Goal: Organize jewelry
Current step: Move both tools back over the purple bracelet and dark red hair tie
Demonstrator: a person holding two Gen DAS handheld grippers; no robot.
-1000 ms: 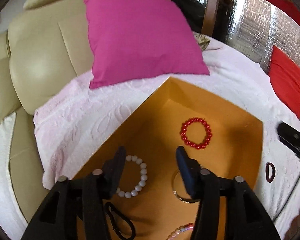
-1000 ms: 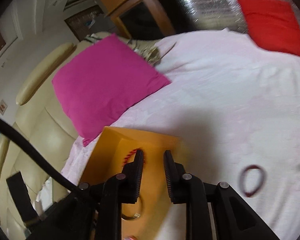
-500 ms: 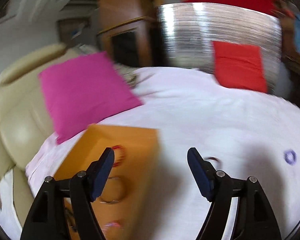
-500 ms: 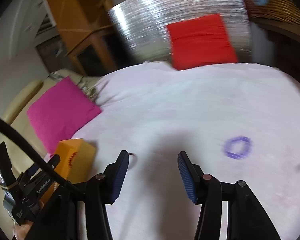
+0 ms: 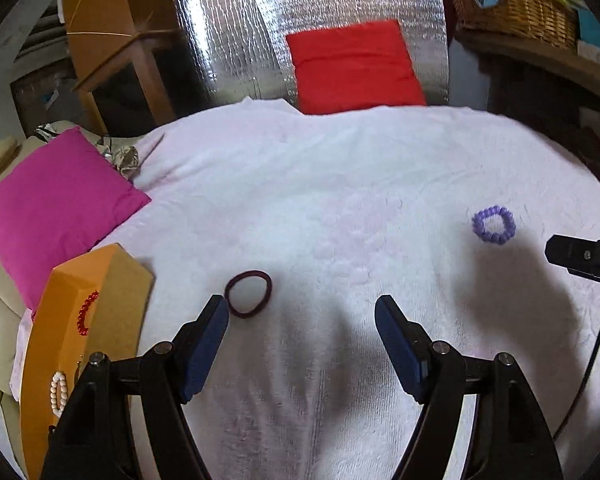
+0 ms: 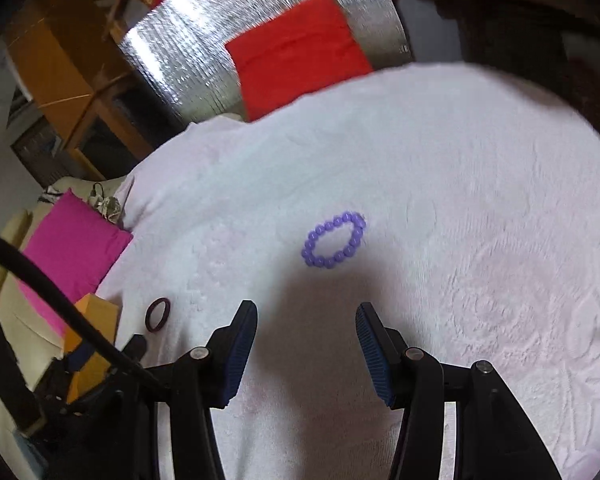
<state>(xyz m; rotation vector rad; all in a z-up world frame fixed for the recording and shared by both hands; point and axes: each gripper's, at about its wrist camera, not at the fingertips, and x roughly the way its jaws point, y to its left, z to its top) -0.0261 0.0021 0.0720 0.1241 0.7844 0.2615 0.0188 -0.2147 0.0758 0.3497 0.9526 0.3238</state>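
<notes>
My left tongs [image 5: 302,316] stand wide apart with nothing between them, and the dark band [image 5: 248,293] lies flat on the bed cover [image 5: 340,184] just above the left pad, low and left of centre in that view. My right tongs [image 6: 306,330] have just been opening and are now apart too, empty, with the purple bracelet [image 6: 333,239] lying a little above them, near the middle of their view. The box [image 5: 60,320], with a red bracelet [image 5: 85,312] and a white one [image 5: 58,390] already inside, sits at the lower left edge. I judge the step to be two pickups, one for each side. For the band I should shift left so that one pad goes inside the loop and the other outside, then close on a single strand; squeezing across the whole ring would only flatten it into the plush. The bracelet wants the same: come down straight, pinch one side of the bead ring, and avoid snagging the cover. The beads may roll off the pads, so a firm, slow close seems wise.
</notes>
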